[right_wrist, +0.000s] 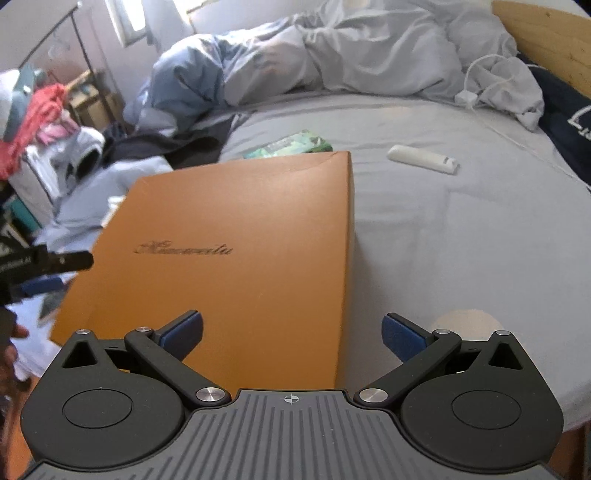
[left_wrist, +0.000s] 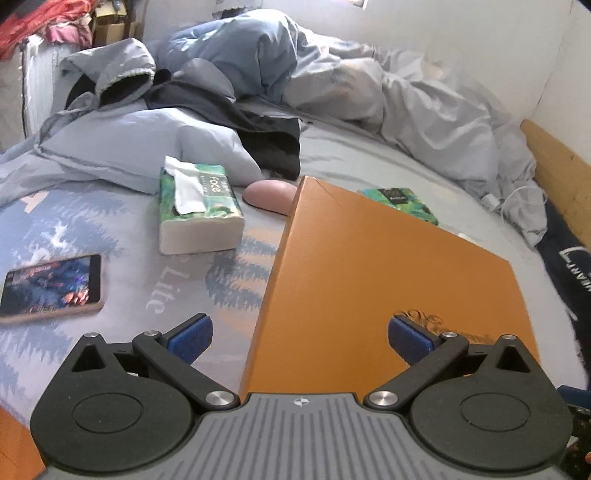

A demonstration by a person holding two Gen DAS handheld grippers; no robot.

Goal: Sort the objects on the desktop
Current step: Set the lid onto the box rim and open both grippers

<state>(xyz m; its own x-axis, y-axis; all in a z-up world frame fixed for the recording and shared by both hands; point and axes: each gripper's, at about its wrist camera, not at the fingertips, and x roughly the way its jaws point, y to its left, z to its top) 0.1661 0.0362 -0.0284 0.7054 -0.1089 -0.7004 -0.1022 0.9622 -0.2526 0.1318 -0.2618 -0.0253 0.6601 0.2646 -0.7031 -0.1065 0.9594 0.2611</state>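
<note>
Both tools gape empty, left tool [left_wrist: 300,334] and right tool [right_wrist: 291,332] flanking the orange box [right_wrist: 236,258]; next, a squeeze on its sides.

Soft daylight from window [right_wrist: 127,22] behind; fisheye bending at edges, slight blur.

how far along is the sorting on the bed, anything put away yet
Nothing looks sorted yet. The tissue pack, phone, pink mouse, green packet and white remote all lie scattered on the bed sheet. In hand: nothing; left gripper and right gripper are both open, straddling opposite edges of the orange box. Everything is left to do.
</note>
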